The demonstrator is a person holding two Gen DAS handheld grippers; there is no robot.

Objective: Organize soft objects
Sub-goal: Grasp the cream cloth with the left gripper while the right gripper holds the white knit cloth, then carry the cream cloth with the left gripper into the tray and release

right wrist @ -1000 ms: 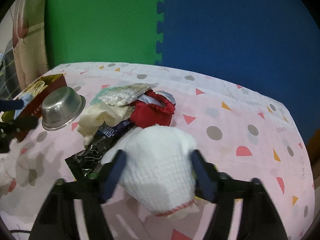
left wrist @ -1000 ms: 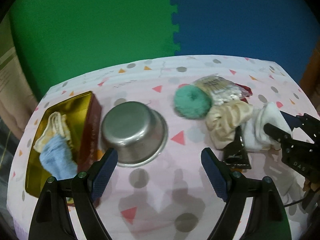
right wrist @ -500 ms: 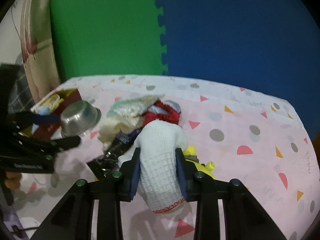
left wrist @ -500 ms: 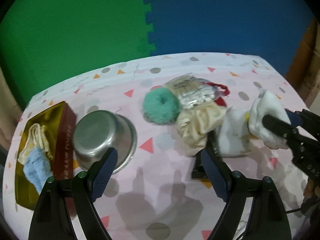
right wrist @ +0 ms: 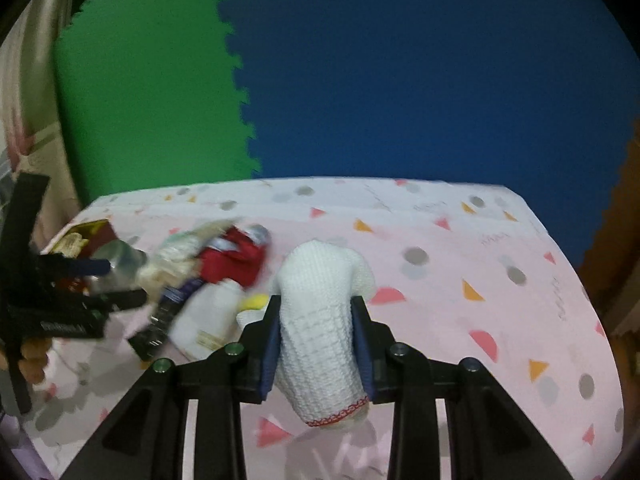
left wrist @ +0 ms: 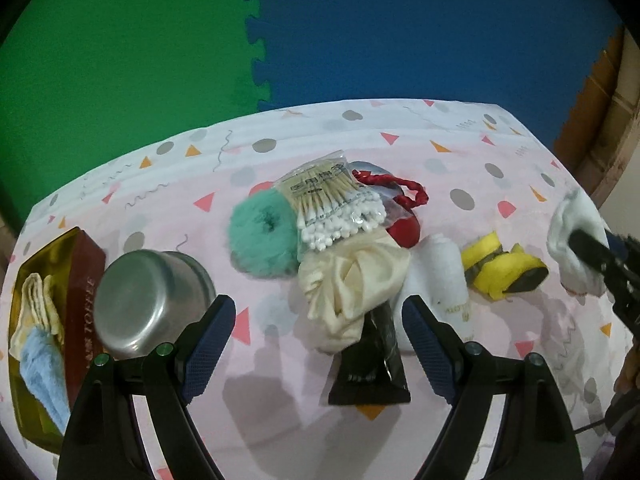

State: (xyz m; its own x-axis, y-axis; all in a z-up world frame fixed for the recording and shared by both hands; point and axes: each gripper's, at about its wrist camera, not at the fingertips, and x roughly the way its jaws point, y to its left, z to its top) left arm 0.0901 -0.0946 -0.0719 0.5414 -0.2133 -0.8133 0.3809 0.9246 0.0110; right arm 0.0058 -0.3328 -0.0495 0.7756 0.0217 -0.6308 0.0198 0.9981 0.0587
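Right wrist: white knitted cloth pinched between right gripper pads.

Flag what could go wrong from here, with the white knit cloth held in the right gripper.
1. The white knit cloth hangs loose below the right gripper; it may drag across the pile.
2. The steel bowl stands right beside the gold box, so a swinging cloth could catch its rim.
3. The open left gripper hovers over the pile and could crowd the carry.

"TOFFEE" on red side of gold box.
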